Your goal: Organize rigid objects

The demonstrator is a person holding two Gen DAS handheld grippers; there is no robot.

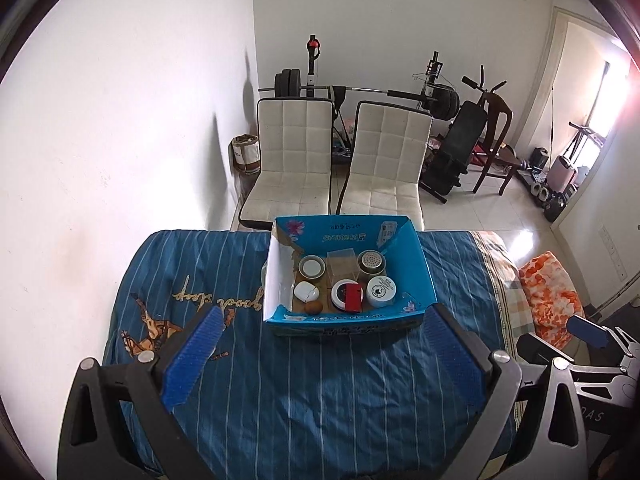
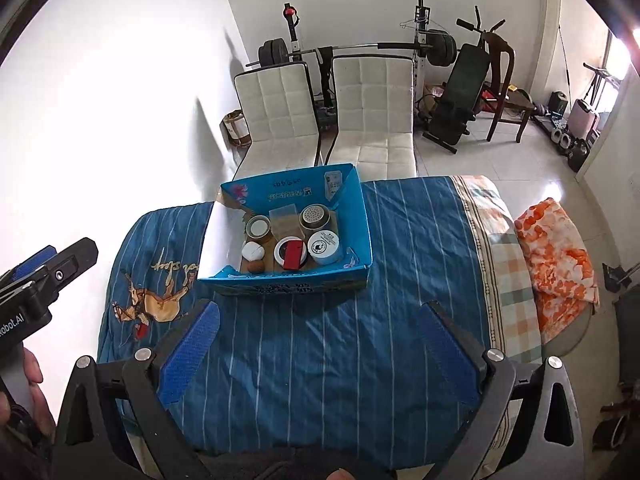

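Blue box (image 1: 347, 322) on a striped blue bedspread (image 1: 320, 392), holding round tins (image 1: 381, 291), a white case (image 1: 307, 291), a red-lidded jar (image 1: 347, 295) and a brown ball (image 1: 313, 307). Left gripper (image 1: 324, 360) and right gripper (image 2: 320, 354) both hovering short of the box, jaws spread wide, nothing between them. Two white chairs (image 1: 294, 160) beyond.

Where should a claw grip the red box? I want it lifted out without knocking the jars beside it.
Grip the red box across its two long sides, coming straight down from above. It lies flat on the red-rimmed tin, so its top is clear, but the white jar stands close on its right. Both claws are open and short of the carton.
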